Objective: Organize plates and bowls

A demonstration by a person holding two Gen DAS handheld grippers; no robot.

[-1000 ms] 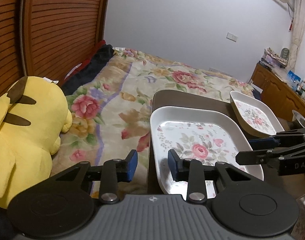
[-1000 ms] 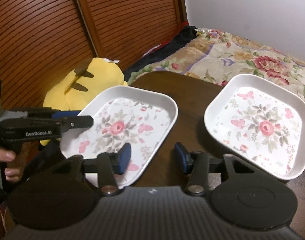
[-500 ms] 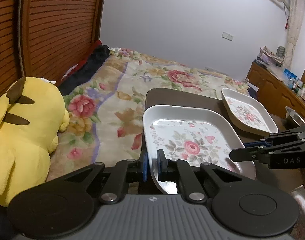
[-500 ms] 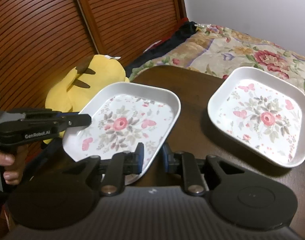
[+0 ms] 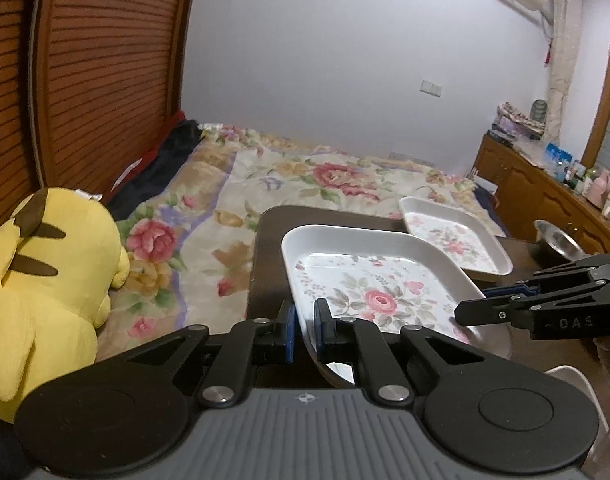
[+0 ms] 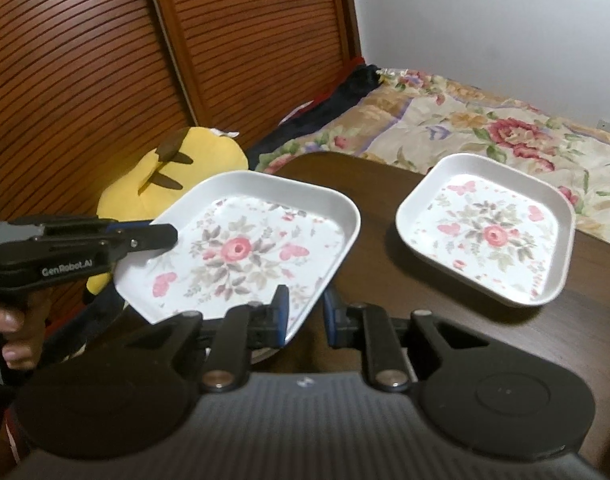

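Observation:
A large white rectangular plate with a rose print (image 5: 381,300) (image 6: 241,248) hangs slightly tilted just above the dark wooden table (image 6: 377,200). My left gripper (image 5: 304,330) is shut on its near-left rim, and from the right wrist its fingers (image 6: 161,236) show clamped on that edge. My right gripper (image 6: 306,314) is shut on the plate's opposite corner; the left wrist view has it (image 5: 473,303) side-on. A smaller plate with the same print (image 6: 489,232) (image 5: 453,236) rests on the table beyond.
A metal bowl (image 5: 557,240) sits at the table's far right. A yellow plush toy (image 5: 45,280) lies left of the table on the flowered bed (image 5: 305,180). Slatted wooden doors (image 6: 105,60) stand behind. A person's hand (image 6: 9,332) holds the left gripper.
Both grippers went from open to shut on the large plate's rim. The plate has since come up a little off the table.

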